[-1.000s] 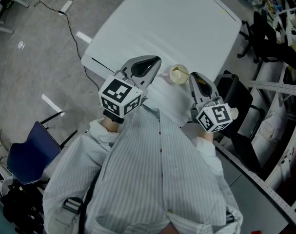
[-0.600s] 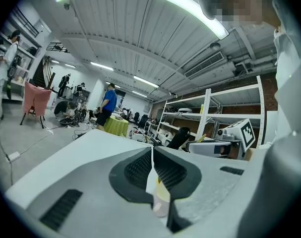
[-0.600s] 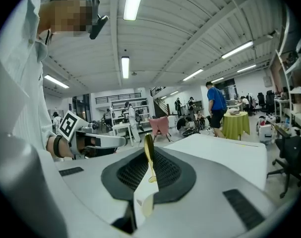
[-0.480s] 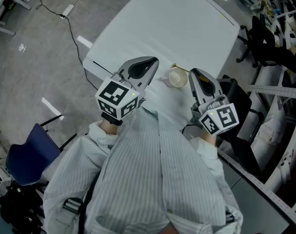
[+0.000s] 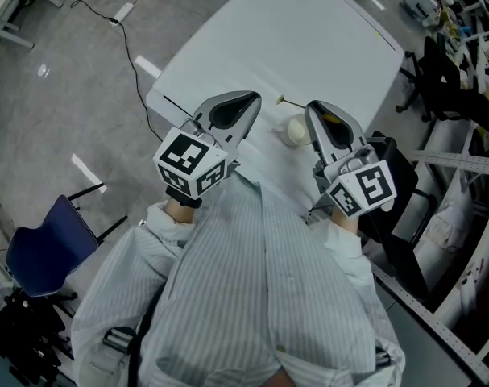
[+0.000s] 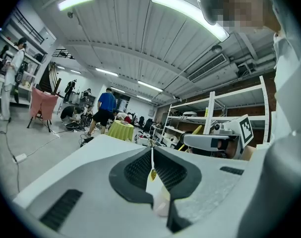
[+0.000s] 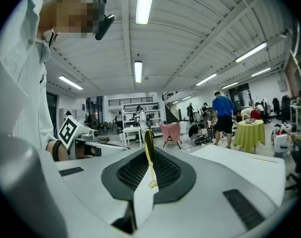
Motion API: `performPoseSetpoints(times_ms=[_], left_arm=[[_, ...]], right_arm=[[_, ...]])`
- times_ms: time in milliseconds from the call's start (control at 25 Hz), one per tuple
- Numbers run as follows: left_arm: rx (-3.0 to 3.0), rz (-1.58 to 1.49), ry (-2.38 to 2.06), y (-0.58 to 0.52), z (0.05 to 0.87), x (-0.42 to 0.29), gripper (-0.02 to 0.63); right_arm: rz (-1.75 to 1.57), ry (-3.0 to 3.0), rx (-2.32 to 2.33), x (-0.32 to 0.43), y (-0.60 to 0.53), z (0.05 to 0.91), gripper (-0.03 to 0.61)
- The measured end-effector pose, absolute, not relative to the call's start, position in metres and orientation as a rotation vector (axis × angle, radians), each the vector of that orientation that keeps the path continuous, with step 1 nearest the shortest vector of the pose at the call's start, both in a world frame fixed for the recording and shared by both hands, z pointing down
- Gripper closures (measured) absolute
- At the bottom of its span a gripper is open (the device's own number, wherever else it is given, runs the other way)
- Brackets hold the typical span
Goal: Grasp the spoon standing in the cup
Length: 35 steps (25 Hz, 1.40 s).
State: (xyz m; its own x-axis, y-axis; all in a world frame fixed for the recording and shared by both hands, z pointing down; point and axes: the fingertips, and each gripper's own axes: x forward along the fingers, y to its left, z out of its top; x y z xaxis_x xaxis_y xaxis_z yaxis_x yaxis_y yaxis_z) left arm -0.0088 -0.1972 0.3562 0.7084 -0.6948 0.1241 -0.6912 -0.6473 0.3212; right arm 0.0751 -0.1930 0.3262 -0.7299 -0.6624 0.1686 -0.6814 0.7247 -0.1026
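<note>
The spoon (image 7: 148, 148) is clamped upright between the jaws of the right gripper (image 5: 311, 107), apart from the cup (image 5: 296, 129) at the desk's (image 5: 308, 39) near edge. The left gripper (image 5: 254, 101) is kept narrow and empty.

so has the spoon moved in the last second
Yes. The spoon has come out of the cup and is held beyond it, further onto the table, by the right gripper.

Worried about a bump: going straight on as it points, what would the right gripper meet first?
Probably nothing near. The right gripper, shut on the slim golden spoon, points out over the large white table; the way looks free, though depth is unclear.
</note>
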Motion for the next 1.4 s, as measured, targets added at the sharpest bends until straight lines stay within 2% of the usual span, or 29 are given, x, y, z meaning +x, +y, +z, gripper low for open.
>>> performPoseSetpoints(times_ms=[640,1400], left_arm=[[2.505,-0.057,-1.264,-0.176,0.348,-0.063,0.595],[2.535,-0.062,-1.244,-0.168,0.342,-0.052,0.595]], right_arm=[[0.239,-2.866,0.890,0.017,-0.189,0.322,0.551],[0.249,-2.861,0.933,0.030,-0.181,0.319,0.552]])
